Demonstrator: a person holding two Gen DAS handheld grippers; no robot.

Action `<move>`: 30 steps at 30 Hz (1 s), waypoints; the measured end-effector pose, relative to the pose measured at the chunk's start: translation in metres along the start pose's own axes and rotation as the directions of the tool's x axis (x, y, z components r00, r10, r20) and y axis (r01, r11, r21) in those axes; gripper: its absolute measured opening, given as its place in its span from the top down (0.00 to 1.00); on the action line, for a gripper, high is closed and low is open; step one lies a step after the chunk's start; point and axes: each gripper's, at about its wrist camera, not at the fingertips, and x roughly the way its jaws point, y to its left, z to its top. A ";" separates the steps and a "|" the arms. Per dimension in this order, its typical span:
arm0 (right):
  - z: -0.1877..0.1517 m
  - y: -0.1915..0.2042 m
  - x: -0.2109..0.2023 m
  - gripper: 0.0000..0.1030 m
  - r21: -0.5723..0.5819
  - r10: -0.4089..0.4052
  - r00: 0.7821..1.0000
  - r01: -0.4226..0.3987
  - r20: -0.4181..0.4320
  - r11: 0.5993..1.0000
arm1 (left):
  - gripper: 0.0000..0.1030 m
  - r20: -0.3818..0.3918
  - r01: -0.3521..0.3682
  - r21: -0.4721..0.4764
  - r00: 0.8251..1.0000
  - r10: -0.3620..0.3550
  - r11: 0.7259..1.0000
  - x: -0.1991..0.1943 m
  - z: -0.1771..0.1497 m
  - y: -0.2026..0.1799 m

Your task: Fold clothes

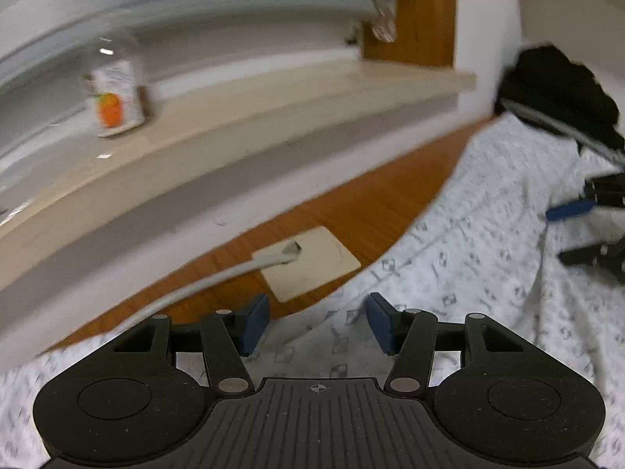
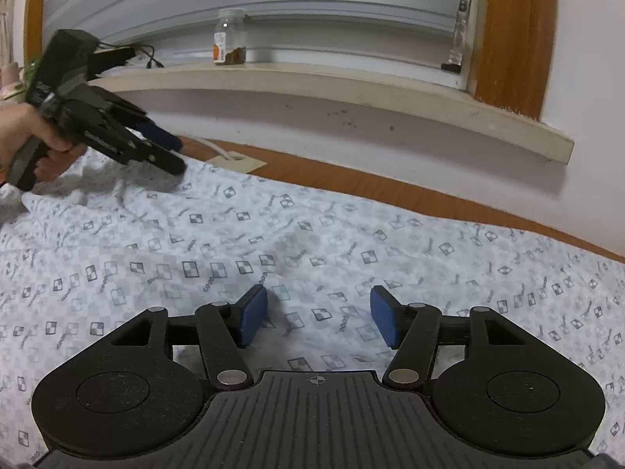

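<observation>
Item 1, left gripper [image 1: 318, 322]: blue pads standing apart, released, nothing between them; hovering over the edge of the patterned sheet where it is meeting the wooden frame. In the right wrist view the same gripper [image 2: 172, 156] is showing at the far left, held in a person's hand [image 2: 35, 140], tilting down toward the sheet.

Item 2, right gripper [image 2: 318, 320]: jaws standing apart, released, gripping nothing; only flat patterned sheet lying beneath the gap. In the left wrist view it [image 1: 586, 230] is appearing at the right edge, blurred.

Item 3, patterned sheet [image 2: 312, 242]: white with grey checker marks, spreading across the bed, lightly wrinkled.

Item 4, black garment [image 1: 558, 93]: the clothing, lying bunched at the far right of the left wrist view, on the sheet beside the white wall, well apart from both grippers.

Item 5, windowsill [image 2: 351, 82]: beige ledge carrying a clear jar [image 2: 230, 35] with an orange label.

Item 6, wall socket plate [image 1: 308, 269]: cream square on the wooden frame, with a white cable [image 1: 218, 277] plugging into it
</observation>
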 end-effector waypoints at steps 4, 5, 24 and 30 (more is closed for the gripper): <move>0.000 0.000 -0.001 0.43 -0.005 -0.002 1.000 0.002 0.006 1.000 | 0.97 -0.004 0.046 0.036 0.999 -0.045 0.998 0.007 0.006 -0.002; 0.000 0.000 -0.002 0.43 -0.006 -0.003 1.000 0.003 0.012 1.000 | 0.97 0.013 0.026 0.033 1.000 -0.026 0.999 0.007 0.008 -0.002; -0.001 0.003 0.000 0.42 -0.033 0.000 1.000 -0.001 -0.004 0.999 | 0.61 0.064 -0.035 -0.140 0.997 0.045 0.990 0.027 0.027 0.016; -0.001 0.004 0.001 0.42 -0.047 -0.011 1.000 0.011 -0.004 0.999 | 0.98 0.013 -0.024 -0.075 1.000 0.025 0.997 0.042 0.034 0.017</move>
